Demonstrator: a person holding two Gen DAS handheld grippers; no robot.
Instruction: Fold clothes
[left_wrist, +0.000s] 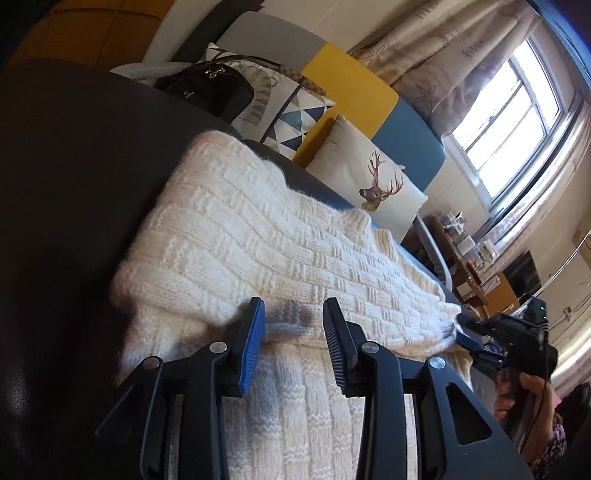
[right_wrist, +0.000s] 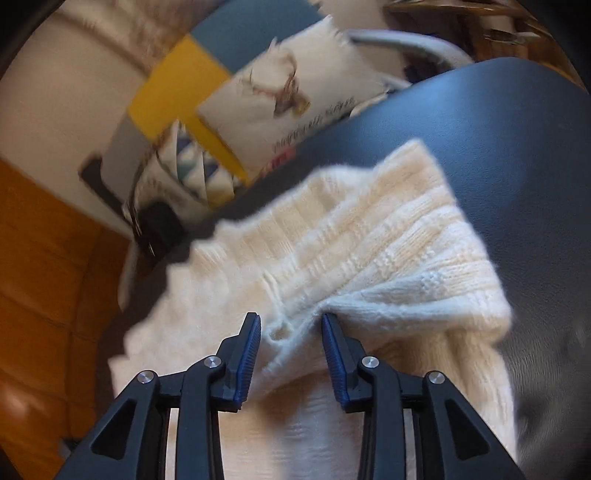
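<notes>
Left claw (left_wrist: 293, 325) sits nearest at 6 o'clock of its view, blue-padded fingers (left_wrist: 253, 347) spread apart, nothing between them, hovering just over the cream knit sweater (left_wrist: 258, 236). Sweater lies on the dark counter (left_wrist: 62, 192), folded layer on top, running from 10 o'clock down to 4 o'clock. Black handbag (left_wrist: 207, 88) at 11 o'clock, behind the counter. Triangle-print cushion (left_wrist: 295, 122) at 12, deer cushion (left_wrist: 373, 181) at 1, both against a grey, yellow and blue sofa back (left_wrist: 351, 85). Curtain (left_wrist: 450, 48) and window (left_wrist: 517, 122) at 2 o'clock. Right claw (left_wrist: 460, 328) at 4 o'clock, touching the sweater's edge; a hand (left_wrist: 517, 391) holds it.

Right wrist view, blurred: right claw (right_wrist: 291, 332) at 6 o'clock, fingers (right_wrist: 336, 354) partly open with a bunched sweater (right_wrist: 369, 243) fold between them; pads not pressed together, grip cannot be told. Orange floor (right_wrist: 44, 295) at 9 o'clock, deer cushion (right_wrist: 291, 96) at 12, dark counter (right_wrist: 517, 147) at 2.
</notes>
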